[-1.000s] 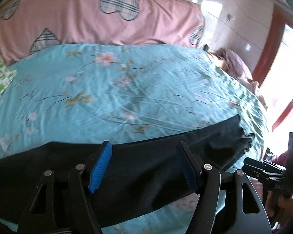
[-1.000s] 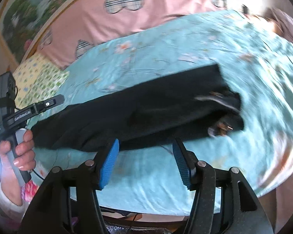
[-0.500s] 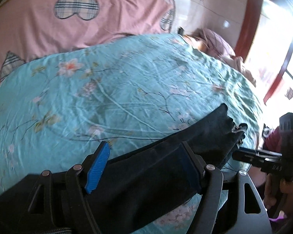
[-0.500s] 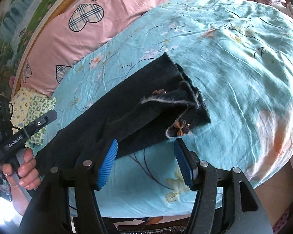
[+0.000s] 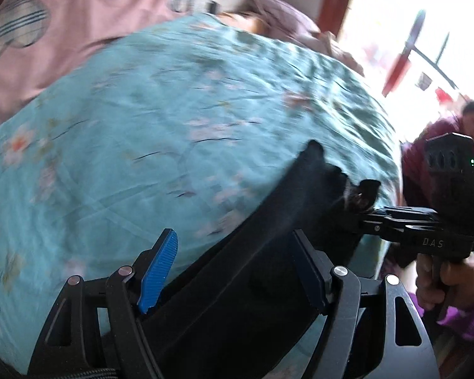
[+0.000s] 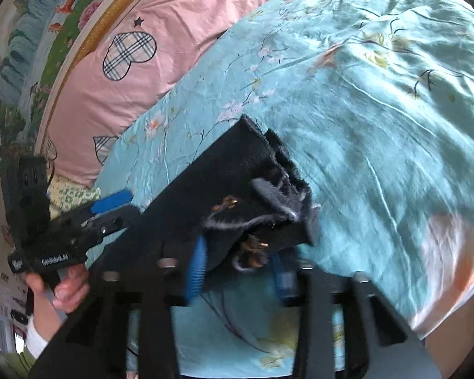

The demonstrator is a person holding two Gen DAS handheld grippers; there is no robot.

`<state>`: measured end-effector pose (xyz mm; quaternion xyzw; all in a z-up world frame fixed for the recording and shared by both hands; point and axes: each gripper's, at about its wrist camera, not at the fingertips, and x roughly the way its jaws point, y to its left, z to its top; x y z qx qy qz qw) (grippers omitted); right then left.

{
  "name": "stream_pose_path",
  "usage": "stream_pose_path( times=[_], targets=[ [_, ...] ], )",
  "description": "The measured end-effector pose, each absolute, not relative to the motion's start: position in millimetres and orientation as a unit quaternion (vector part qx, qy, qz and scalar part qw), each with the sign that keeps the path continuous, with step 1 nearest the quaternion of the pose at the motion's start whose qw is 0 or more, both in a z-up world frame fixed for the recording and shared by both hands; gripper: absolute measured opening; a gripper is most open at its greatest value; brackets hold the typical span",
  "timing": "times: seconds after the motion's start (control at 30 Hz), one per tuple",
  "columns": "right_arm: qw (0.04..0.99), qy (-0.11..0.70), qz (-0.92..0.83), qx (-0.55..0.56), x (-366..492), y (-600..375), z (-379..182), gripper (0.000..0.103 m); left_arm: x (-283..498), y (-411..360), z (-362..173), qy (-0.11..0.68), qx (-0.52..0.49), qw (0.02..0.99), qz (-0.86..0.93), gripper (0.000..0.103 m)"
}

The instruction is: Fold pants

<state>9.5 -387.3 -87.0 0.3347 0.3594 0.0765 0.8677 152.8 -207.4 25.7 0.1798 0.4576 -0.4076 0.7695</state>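
Note:
Black pants (image 5: 268,237) lie as a long strip on the teal floral sheet (image 5: 173,126). My left gripper (image 5: 233,276) stands open over the strip, which runs between its blue pads (image 5: 158,271) without being pinched. The waistband end (image 6: 252,189), with its grey lining and metal fastener showing, sits between the blue pads (image 6: 197,268) of my right gripper (image 6: 239,273), whose jaws are closing on it. In the left wrist view the right gripper (image 5: 360,218) has its fingers together on that waistband corner. The left gripper (image 6: 132,203) shows at the left of the right wrist view, held by a hand.
A pink quilt with plaid hearts (image 6: 142,79) lies at the head of the bed, with a yellow-green pillow (image 6: 75,194) beside it. Mauve cloth (image 5: 284,22) is heaped at the far corner. The bed's near edge (image 6: 442,300) drops off to the floor. A person in dark red (image 5: 426,164) is by the bright window.
The left wrist view has swung right along the pants toward the waist. The right gripper has moved in on the waistband corner and its pads have narrowed around it.

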Motion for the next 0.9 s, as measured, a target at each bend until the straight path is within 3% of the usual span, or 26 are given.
stream_pose_path(
  times=[0.27,0.33,0.5,0.57,0.63,0.7,0.9],
  targets=[
    [0.858,0.326,0.102,0.384,-3,-421,-99,0.012,168,-277,6,0.491,0.207,0.7,-0.476,0.071],
    [0.858,0.32,0.104,0.388,-5,-426,-100,0.012,173,-292,-1,0.505,0.206,0.682,-0.488,0.058],
    [0.863,0.314,0.11,0.381,-8,-428,-99,0.012,183,-326,-16,0.539,0.184,0.625,-0.534,0.046],
    [0.862,0.309,0.116,0.384,-10,-428,-101,0.012,187,-332,-19,0.543,0.173,0.614,-0.546,0.035],
    [0.864,0.308,0.118,0.379,-11,-428,-102,0.012,190,-333,-18,0.547,0.162,0.611,-0.55,0.018],
    [0.868,0.305,0.12,0.374,-12,-427,-101,0.012,188,-330,-14,0.536,0.16,0.618,-0.552,0.012],
    [0.889,0.29,0.131,0.328,-14,-414,-80,0.012,179,-309,17,0.491,0.147,0.653,-0.557,0.011]
  ],
)
